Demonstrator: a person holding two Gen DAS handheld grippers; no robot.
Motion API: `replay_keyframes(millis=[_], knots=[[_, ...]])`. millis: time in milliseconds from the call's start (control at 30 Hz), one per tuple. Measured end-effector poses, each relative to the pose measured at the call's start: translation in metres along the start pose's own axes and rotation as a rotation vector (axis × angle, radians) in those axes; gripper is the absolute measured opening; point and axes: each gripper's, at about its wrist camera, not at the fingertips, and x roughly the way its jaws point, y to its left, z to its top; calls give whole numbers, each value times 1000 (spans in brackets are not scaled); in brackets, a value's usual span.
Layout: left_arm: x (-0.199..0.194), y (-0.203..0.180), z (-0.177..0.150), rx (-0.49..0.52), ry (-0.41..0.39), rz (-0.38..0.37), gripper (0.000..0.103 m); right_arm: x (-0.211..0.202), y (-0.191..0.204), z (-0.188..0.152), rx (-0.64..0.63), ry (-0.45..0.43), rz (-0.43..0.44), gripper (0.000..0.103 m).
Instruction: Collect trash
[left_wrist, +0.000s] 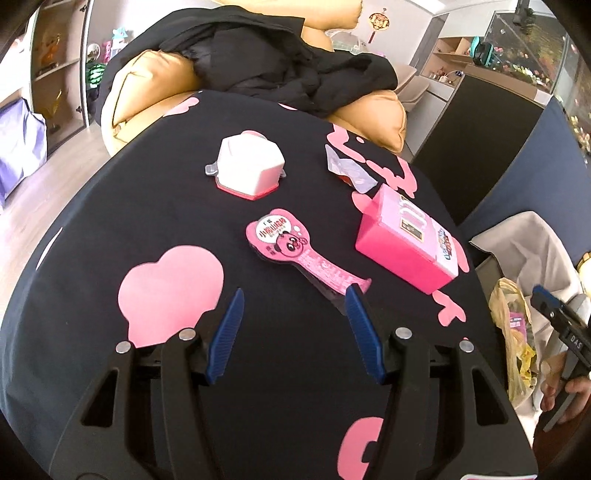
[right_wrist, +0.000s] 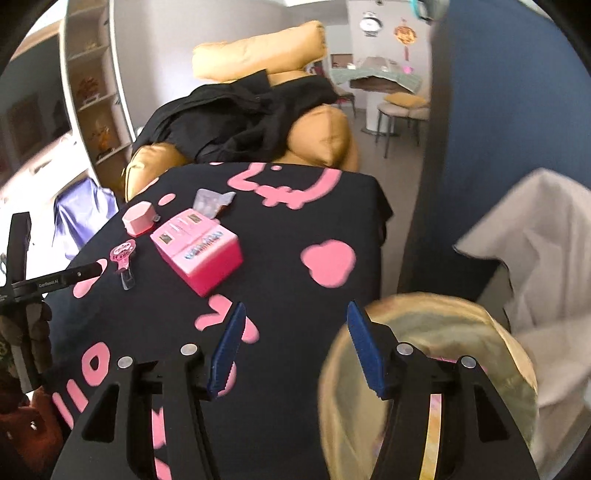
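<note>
- The left gripper (left_wrist: 295, 295) hangs over the near edge of the table draped in a black cloth with pink shapes (left_wrist: 110, 206); its blue fingers (left_wrist: 229, 325) are spread apart and grasp nothing.
- Just past those fingers, near the table's middle, lies a flat pink bear-faced wrapper with a long tail (left_wrist: 291, 251); the right-hand fingertip overlaps the tail's end in the left wrist view, and I cannot tell whether it touches it.
- Toward the far edge sits a white faceted container on a pink base (left_wrist: 251, 166), upside down as far as the view shows.
- By the table's right edge rests a bright pink cardboard box (left_wrist: 406, 243), and behind it a crumpled clear plastic blister (left_wrist: 349, 170).
- The right gripper (right_wrist: 295, 306) is off the table's right edge, over a yellowish translucent trash bag (right_wrist: 461, 325); its fingers (right_wrist: 364, 343) are released, with nothing between them.
- A tan sofa with black clothing (left_wrist: 280, 66) stands beyond the far edge.
</note>
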Motion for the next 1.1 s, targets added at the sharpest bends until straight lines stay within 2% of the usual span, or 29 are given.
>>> replay_keyframes(millis=[133, 300, 500, 600, 667, 733, 833, 900, 967, 1067, 1100], knots=[[12, 5, 8, -7, 34, -10, 54, 29, 16, 22, -27, 6, 33, 55], [29, 14, 21, -52, 106, -82, 54, 78, 28, 59, -77, 11, 54, 55], [50, 16, 43, -58, 153, -114, 54, 143, 38, 109, -84, 71, 95, 55], [59, 14, 52, -54, 167, -131, 54, 169, 46, 125, -69, 113, 162, 55], [64, 12, 57, -47, 169, -141, 54, 185, 55, 131, -109, 147, 222, 55], [69, 9, 60, -33, 164, -145, 54, 196, 61, 134, -145, 158, 243, 55], [72, 6, 61, -14, 161, -151, 55, 215, 59, 140, -100, 190, 346, 55], [71, 7, 62, -16, 160, -155, 55, 228, 60, 145, -83, 220, 370, 43], [69, 10, 62, -20, 156, -151, 55, 240, 64, 148, -80, 260, 370, 37], [65, 14, 61, -20, 147, -138, 55, 253, 69, 148, -87, 301, 353, 34], [64, 15, 61, -20, 146, -135, 55, 254, 71, 148, -89, 307, 355, 30]])
